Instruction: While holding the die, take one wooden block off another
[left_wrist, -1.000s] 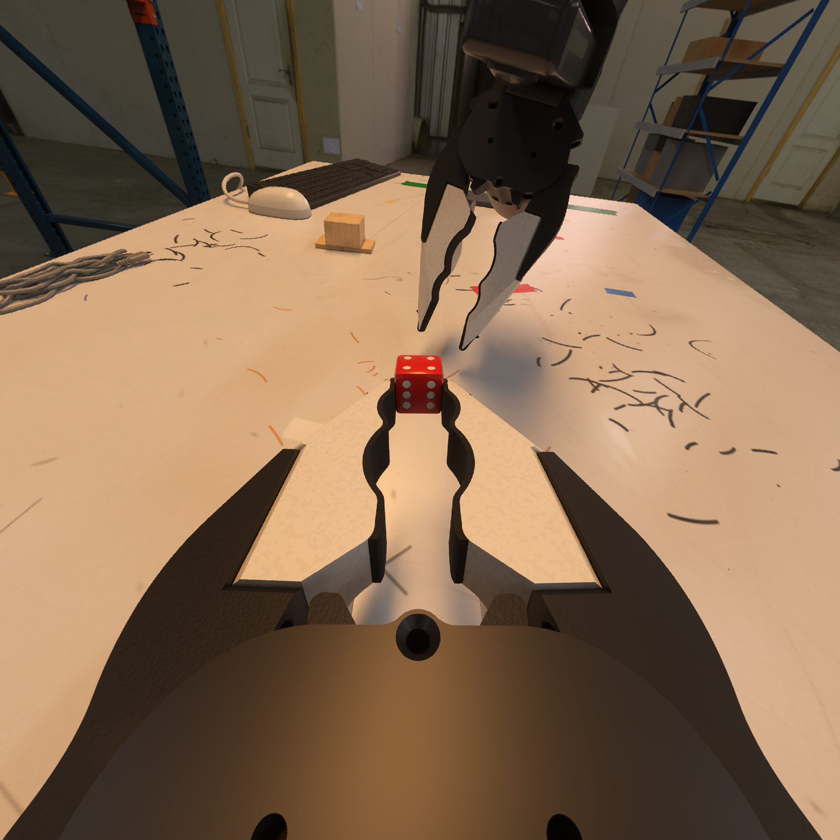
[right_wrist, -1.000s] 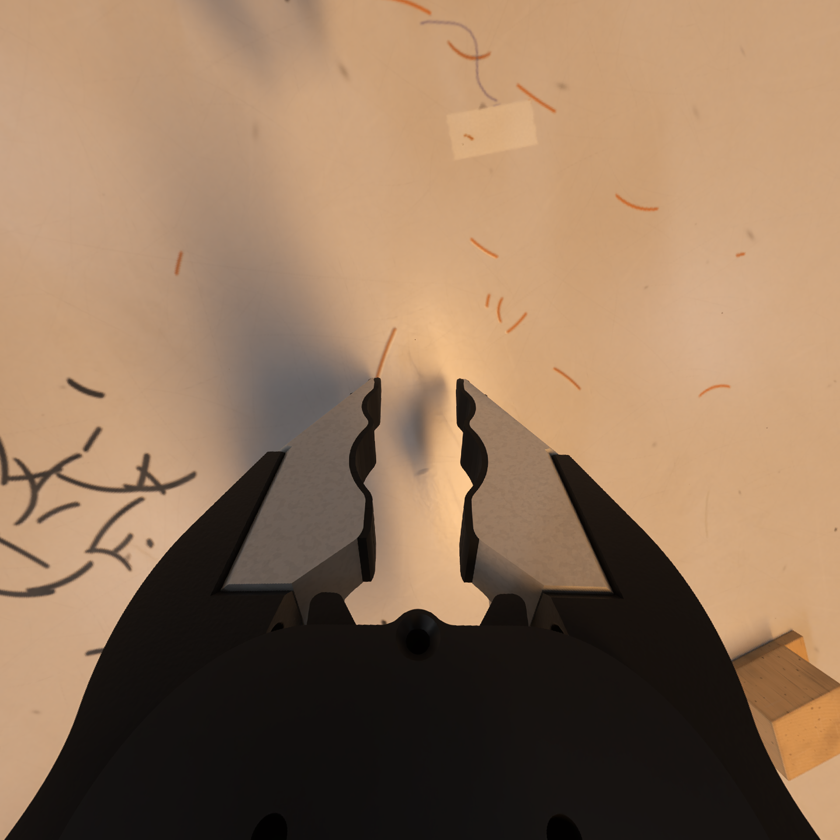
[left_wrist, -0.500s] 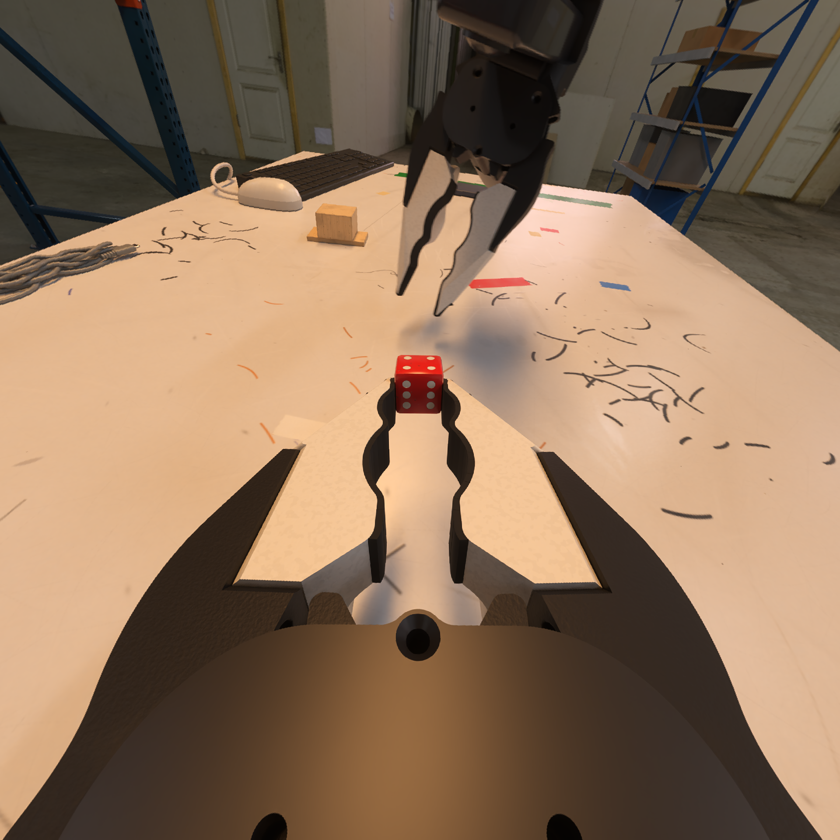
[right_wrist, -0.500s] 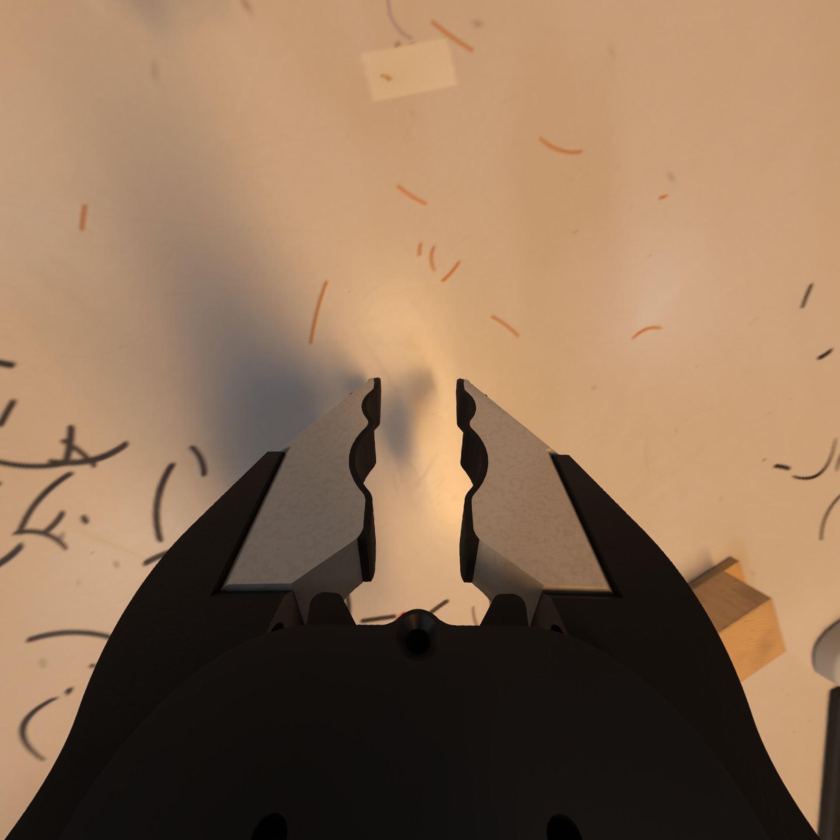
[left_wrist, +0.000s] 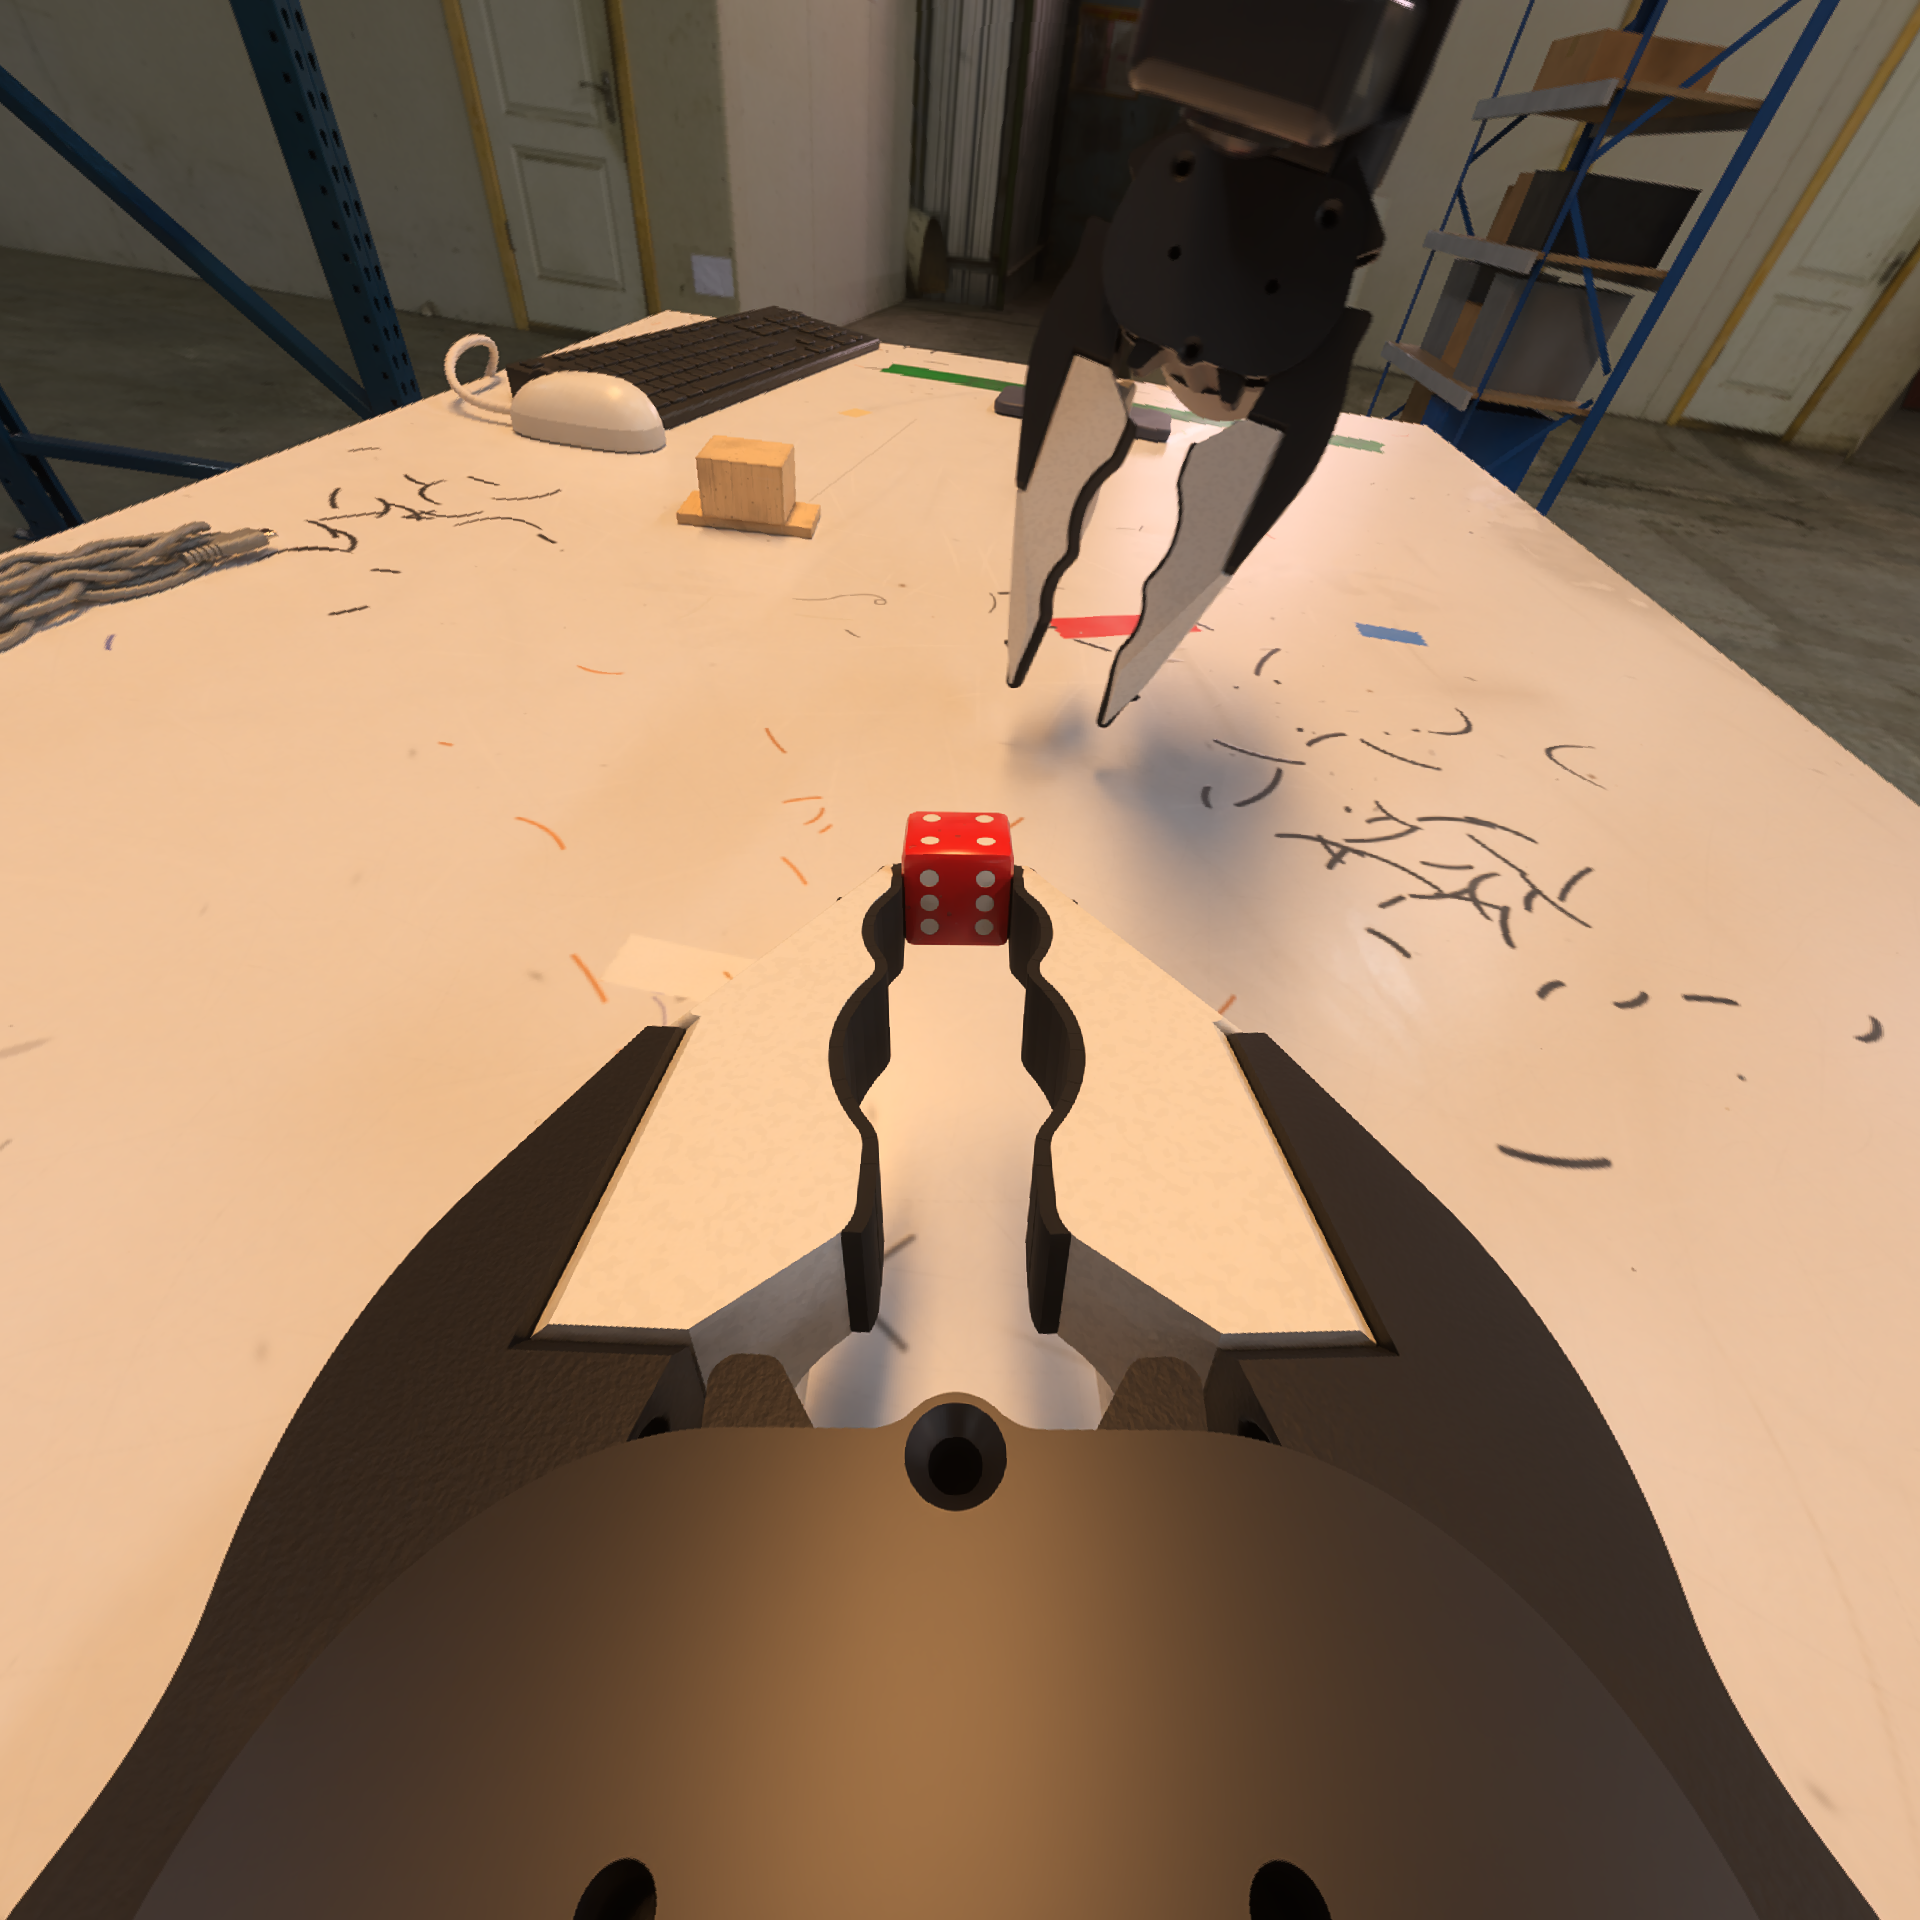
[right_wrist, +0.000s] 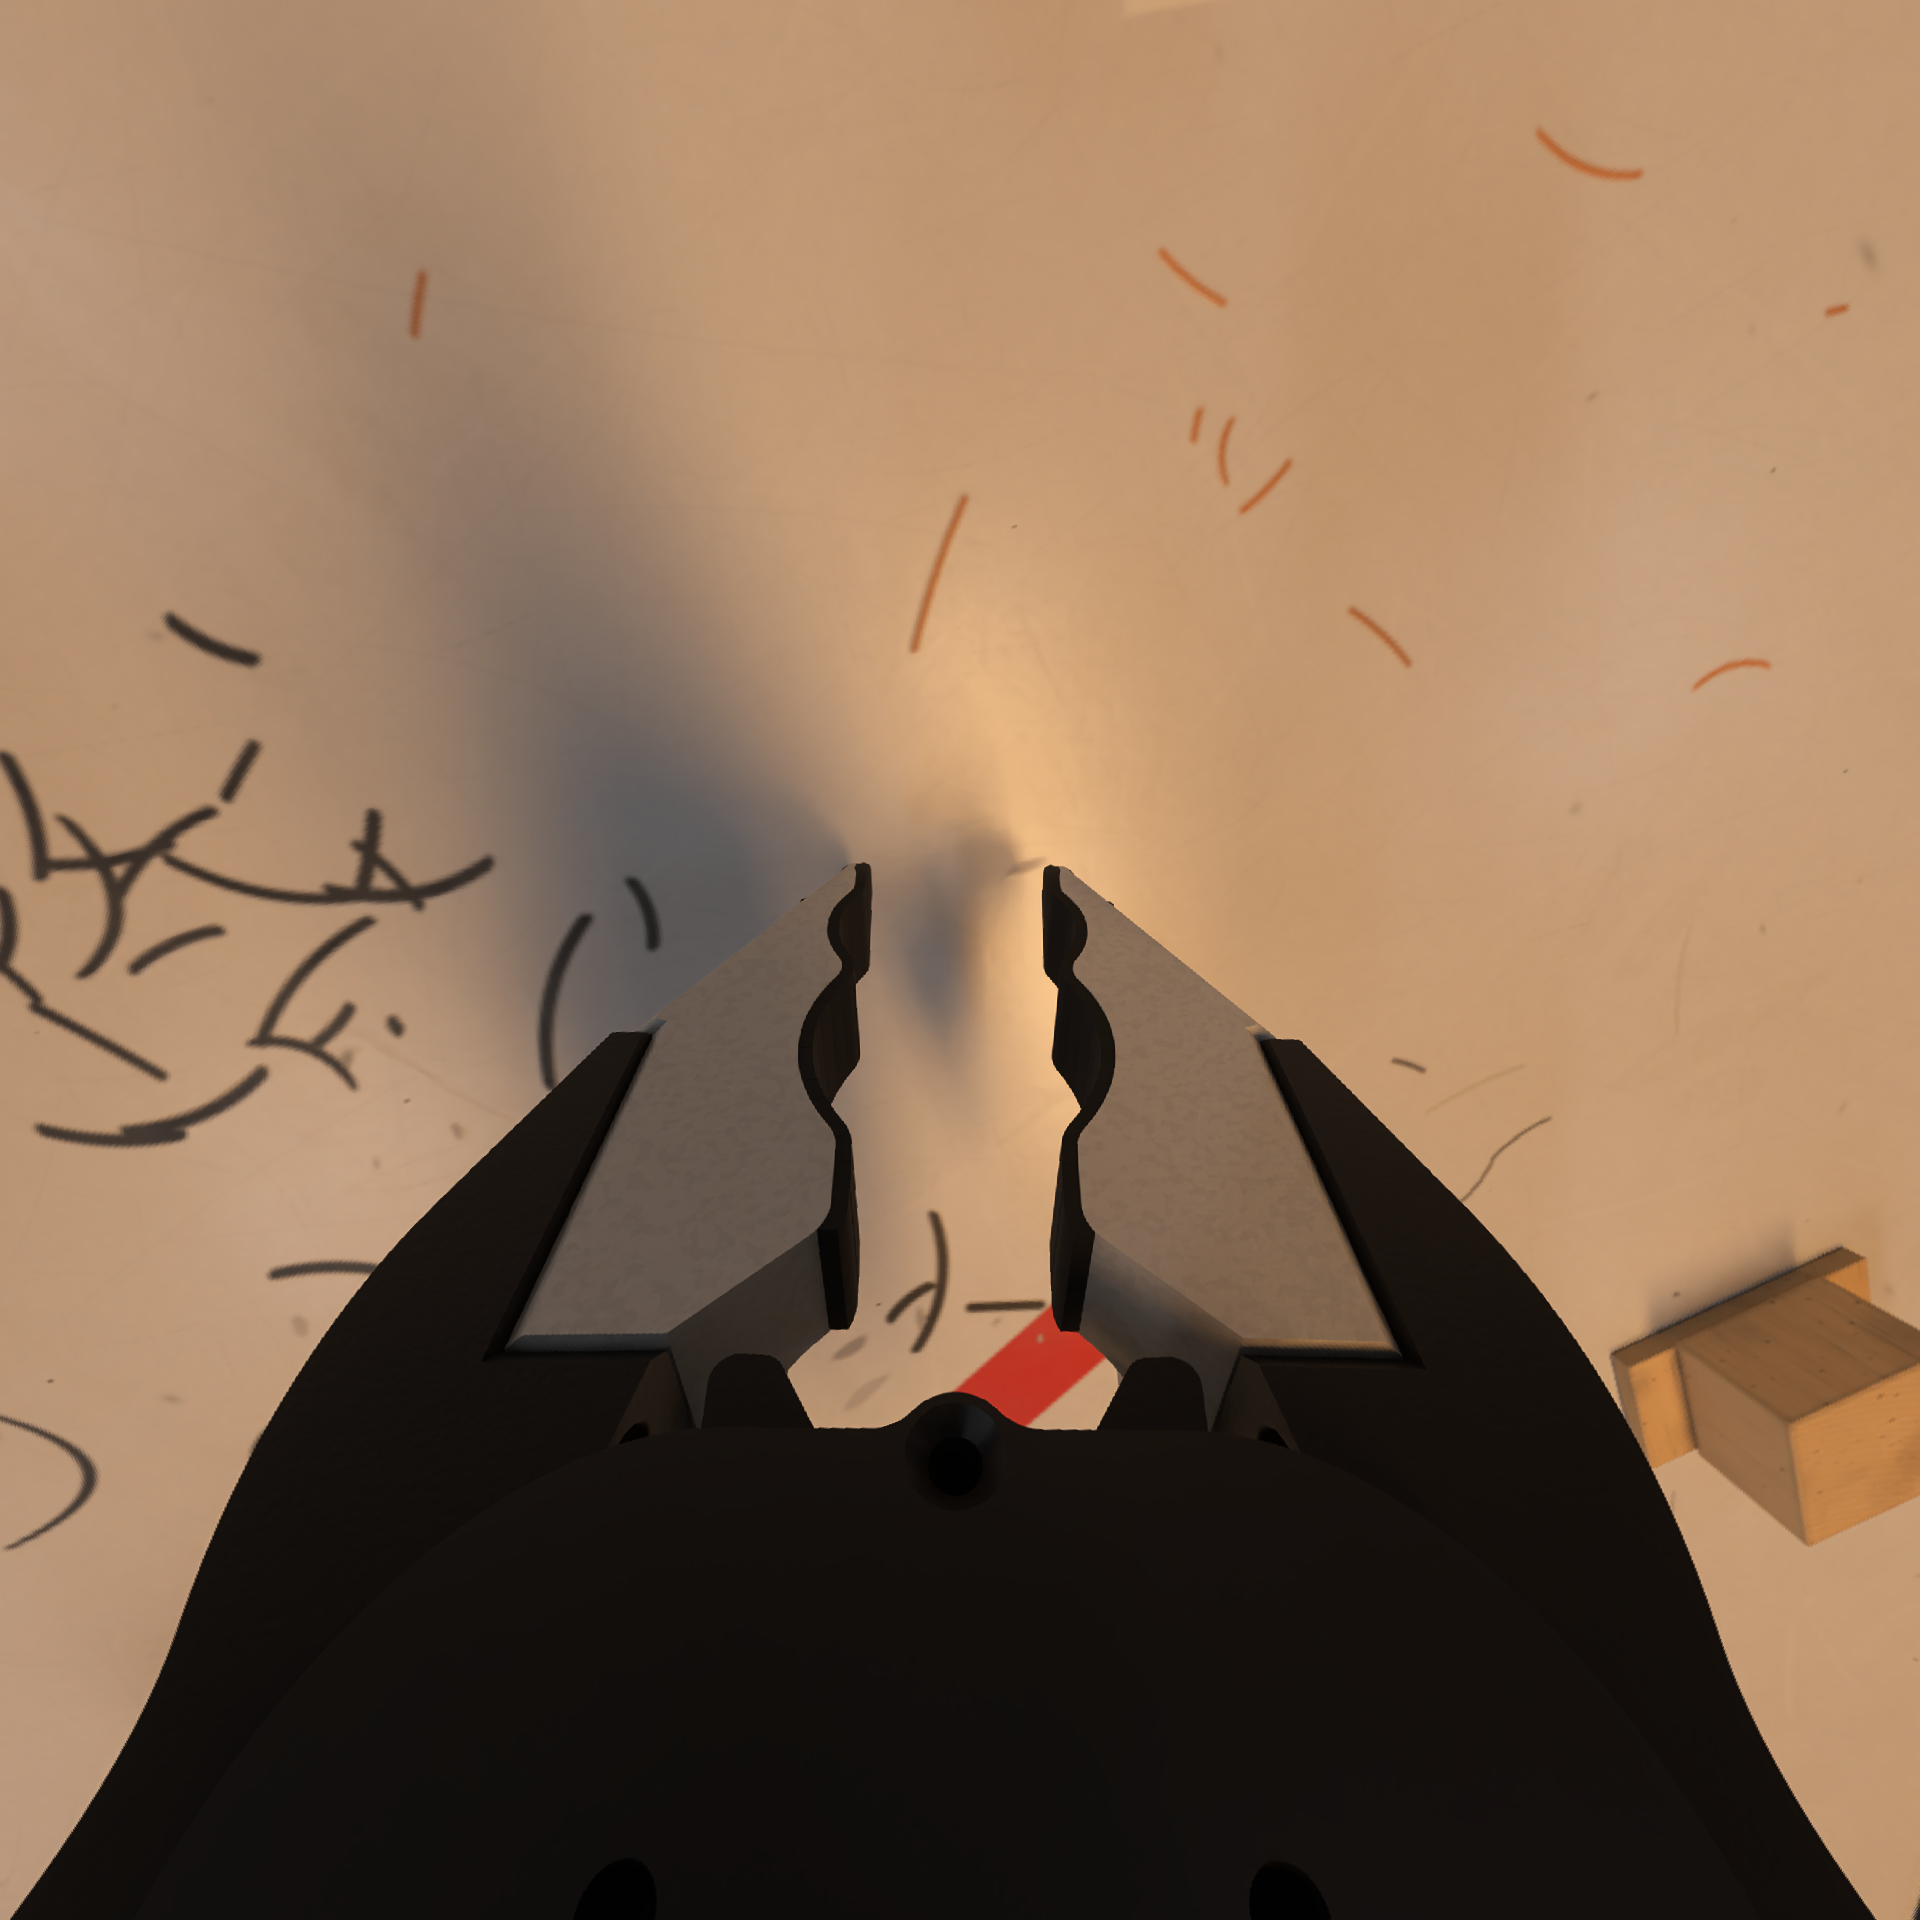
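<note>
My left gripper (left_wrist: 956, 894) is shut on a red die (left_wrist: 956, 879) with white dots, held at its fingertips above the table. A wooden cube (left_wrist: 746, 478) stands on a thin flat wooden block (left_wrist: 748, 520) far off to the left. My right gripper (left_wrist: 1065, 701) hangs above the table beyond the die, pointing down, open and empty. In the right wrist view its fingers (right_wrist: 956, 873) frame bare table, and the two stacked blocks (right_wrist: 1787, 1392) lie at the right edge, well apart from it.
A white mouse (left_wrist: 587, 410) and a dark keyboard (left_wrist: 707, 358) lie at the far left of the table. A grey rope (left_wrist: 104, 566) lies at the left edge. Red tape (left_wrist: 1091, 625) and blue tape (left_wrist: 1392, 634) mark the table. Blue shelving stands behind.
The right gripper has shifted right across the left wrist view, still open. In its own view the table has slid and the blocks show larger at the right edge. The left gripper keeps the die.
</note>
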